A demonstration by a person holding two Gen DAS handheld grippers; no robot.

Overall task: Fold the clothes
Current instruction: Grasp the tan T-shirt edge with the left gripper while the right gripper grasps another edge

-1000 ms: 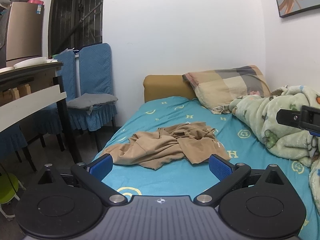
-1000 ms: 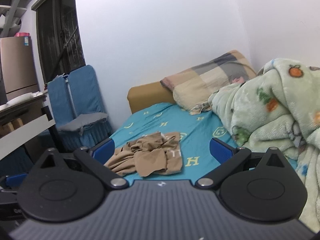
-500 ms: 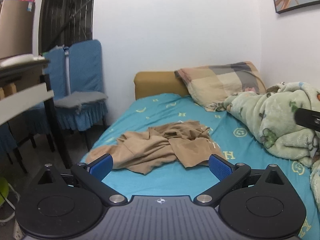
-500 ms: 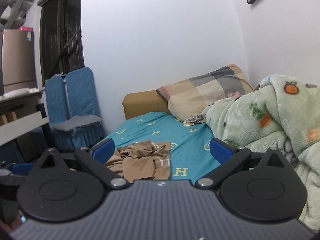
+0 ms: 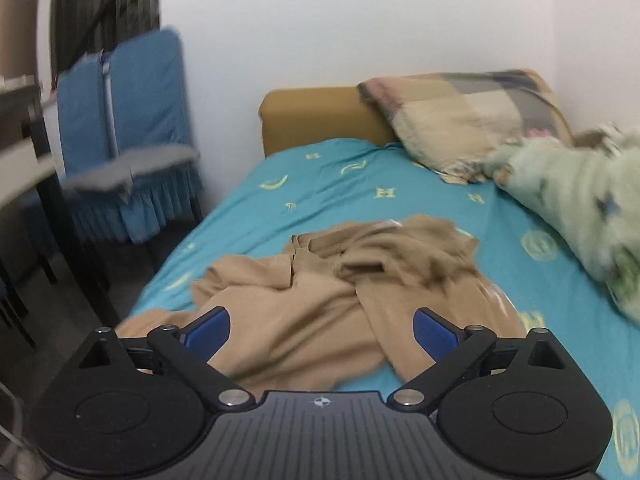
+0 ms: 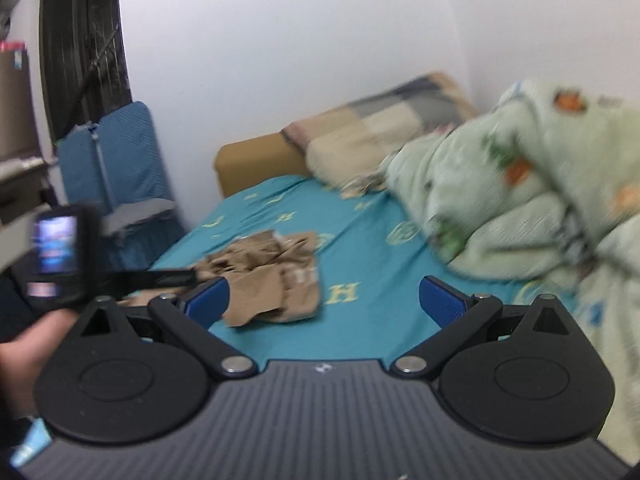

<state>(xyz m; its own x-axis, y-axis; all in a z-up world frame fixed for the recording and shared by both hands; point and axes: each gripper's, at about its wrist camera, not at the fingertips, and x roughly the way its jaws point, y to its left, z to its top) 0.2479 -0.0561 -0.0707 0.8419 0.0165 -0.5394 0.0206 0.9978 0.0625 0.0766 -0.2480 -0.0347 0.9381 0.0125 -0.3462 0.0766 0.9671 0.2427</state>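
Note:
A crumpled tan garment (image 5: 328,288) lies in a heap on the teal bed sheet (image 5: 344,184). It also shows in the right wrist view (image 6: 272,276), left of centre. My left gripper (image 5: 320,332) is open and empty, with its blue pads just above the garment's near edge. My right gripper (image 6: 324,300) is open and empty, hovering over the sheet to the right of the garment. The left gripper's body with its camera screen (image 6: 56,256) shows at the left of the right wrist view.
A green patterned blanket (image 6: 520,200) is piled along the bed's right side. A plaid pillow (image 5: 460,120) leans on the mustard headboard (image 5: 320,120). Blue-covered chairs (image 5: 128,140) and a table (image 5: 24,168) stand left of the bed.
Both grippers have moved forward and down toward the garment. The left one now sits right over its near edge. Both stay open.

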